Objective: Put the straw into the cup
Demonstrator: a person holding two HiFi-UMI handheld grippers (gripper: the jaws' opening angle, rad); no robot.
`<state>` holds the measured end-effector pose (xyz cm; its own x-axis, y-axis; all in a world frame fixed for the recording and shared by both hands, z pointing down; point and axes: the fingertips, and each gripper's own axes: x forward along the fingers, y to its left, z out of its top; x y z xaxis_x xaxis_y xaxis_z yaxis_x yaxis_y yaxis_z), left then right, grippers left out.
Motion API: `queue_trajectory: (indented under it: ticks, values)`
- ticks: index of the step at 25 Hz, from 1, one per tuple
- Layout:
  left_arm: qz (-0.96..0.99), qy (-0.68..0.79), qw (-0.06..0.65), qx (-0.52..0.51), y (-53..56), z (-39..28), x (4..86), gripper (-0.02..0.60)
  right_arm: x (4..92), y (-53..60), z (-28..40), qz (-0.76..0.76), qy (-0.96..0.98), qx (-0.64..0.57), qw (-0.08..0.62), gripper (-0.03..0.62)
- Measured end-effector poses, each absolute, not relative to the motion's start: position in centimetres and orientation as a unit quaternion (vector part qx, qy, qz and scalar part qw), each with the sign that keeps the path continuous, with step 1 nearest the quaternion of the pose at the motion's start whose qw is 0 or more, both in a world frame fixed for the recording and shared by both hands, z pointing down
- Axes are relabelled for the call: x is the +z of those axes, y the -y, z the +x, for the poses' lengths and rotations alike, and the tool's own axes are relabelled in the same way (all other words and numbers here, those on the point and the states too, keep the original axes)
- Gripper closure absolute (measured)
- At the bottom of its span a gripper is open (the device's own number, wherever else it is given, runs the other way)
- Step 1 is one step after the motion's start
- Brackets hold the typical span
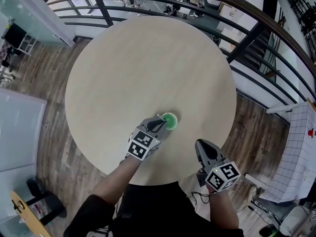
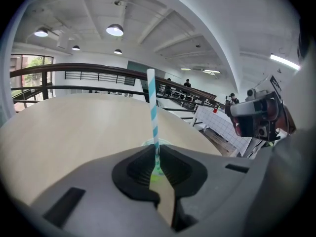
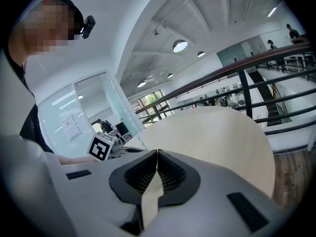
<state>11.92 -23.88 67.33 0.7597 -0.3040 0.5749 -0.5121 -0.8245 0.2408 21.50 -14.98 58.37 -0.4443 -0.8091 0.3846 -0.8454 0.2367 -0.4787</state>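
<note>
On the near side of the round, pale table [image 1: 123, 73] stands a small green cup [image 1: 169, 121], the only loose thing on the tabletop. Just beside it, on its near-left side, the left hand-held gripper [image 1: 161, 120] points down at an angle with its tips at the cup's rim. The left gripper view shows its jaws clenched on a blue-and-white striped paper straw [image 2: 152, 107], pinched low on its length. The straw stands nearly upright, with most of it rising above the jaws. Below the pinch it runs down toward the green of the cup, which shows through the gap between the jaws; whether its lower end is inside the cup cannot be told. The right hand-held gripper [image 1: 201, 145] hovers at the table's near edge, to the right of the cup and apart from it. Its jaws are closed together with nothing between them. A dark curved railing [image 1: 237, 28] runs behind the table, above a wooden floor [image 1: 49, 83].
</note>
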Motion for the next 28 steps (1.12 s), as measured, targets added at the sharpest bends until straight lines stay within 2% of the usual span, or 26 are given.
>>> queue_trajectory:
  ticks: [4, 11, 15, 28]
  values:
    - [0.916, 0.229, 0.189, 0.27, 24.0, 12.0, 67.6, 0.541, 58.2, 14.8, 21.7, 0.526, 0.786, 0.322, 0.03, 0.571]
    - [0.906, 0.255, 0.191, 0.277, 24.7, 11.1, 68.0, 0.394, 57.1, 15.3, 21.3, 0.523, 0.791, 0.316, 0.038, 0.571]
    - [0.905, 0.267, 0.182, 0.276, 24.4, 10.5, 67.3, 0.346, 55.9, 15.8, 20.9, 0.52, 0.797, 0.306, 0.039, 0.571]
    - [0.921, 0.257, 0.189, 0.222, 22.6, 10.3, 61.8, 0.342, 52.0, 16.0, 19.7, 0.51, 0.812, 0.282, 0.033, 0.571]
